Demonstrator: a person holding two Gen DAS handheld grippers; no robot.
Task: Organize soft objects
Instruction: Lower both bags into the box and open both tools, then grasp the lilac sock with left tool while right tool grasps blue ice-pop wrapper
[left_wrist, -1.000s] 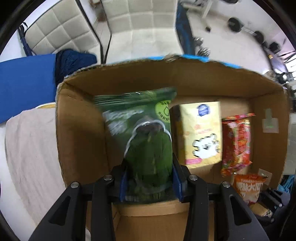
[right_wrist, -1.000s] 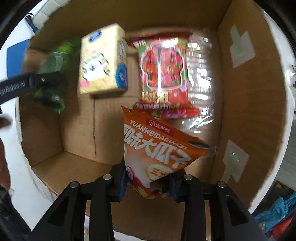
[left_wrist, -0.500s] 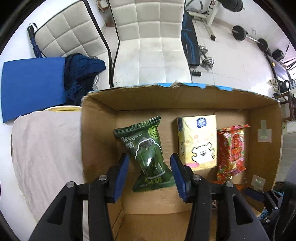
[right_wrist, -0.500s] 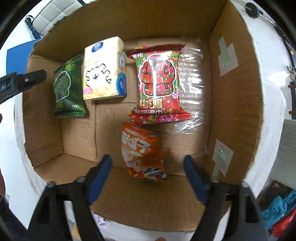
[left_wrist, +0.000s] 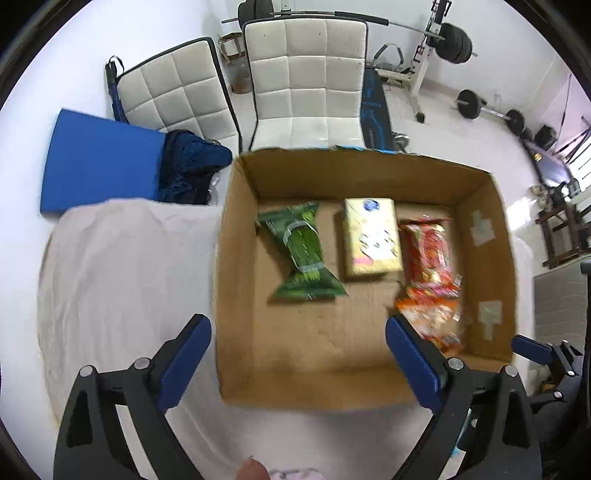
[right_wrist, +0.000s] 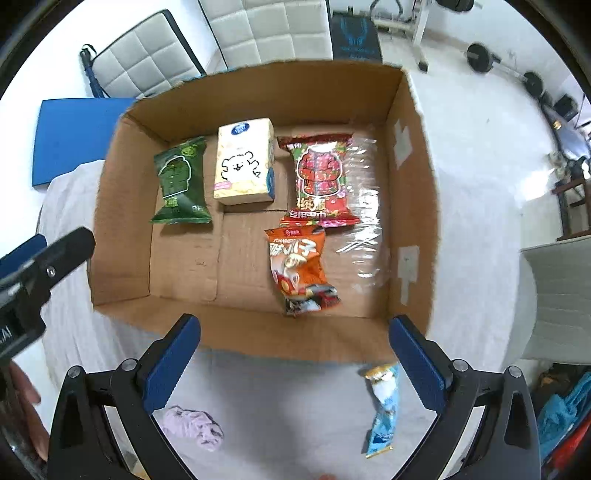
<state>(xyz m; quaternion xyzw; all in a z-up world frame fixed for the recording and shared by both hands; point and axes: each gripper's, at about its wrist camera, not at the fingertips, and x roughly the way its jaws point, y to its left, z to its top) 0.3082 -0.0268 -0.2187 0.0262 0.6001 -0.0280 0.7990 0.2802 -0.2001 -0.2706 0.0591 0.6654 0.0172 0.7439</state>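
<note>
So, both grippers hang above the box (right_wrist: 413, 206) with nothing in them: the left gripper (left_wrist: 297, 354) has its jaws wide apart over the near wall, and the right gripper (right_wrist: 295, 354) has its jaws just as wide over the near edge.

Four items already lie flat on the box floor. Along the far side sit a green pack (right_wrist: 181, 182), a tissue pack (right_wrist: 245, 162) and a red pack (right_wrist: 319, 177), side by side; the orange pack (right_wrist: 299, 266) lies nearer, just below the red one and touching its bottom seam.

Two things are left out on the cloth-covered tabletop (right_wrist: 288, 402): a blue pack (right_wrist: 380, 406) near the right jaw, and a lilac cloth (right_wrist: 194, 426) near the left jaw of the right gripper.

The blue pack is probably light, crinkly and a bit slippery (puffed film usually is). It is long and narrow, its long axis running from the box wall toward the camera, slightly slanted, top seam toward the box. I would pinch it across the narrow middle, not at a sealed end. The lilac cloth looks limp and bunched, with no clear axis; a grab through the thickest fold should hold.
</note>
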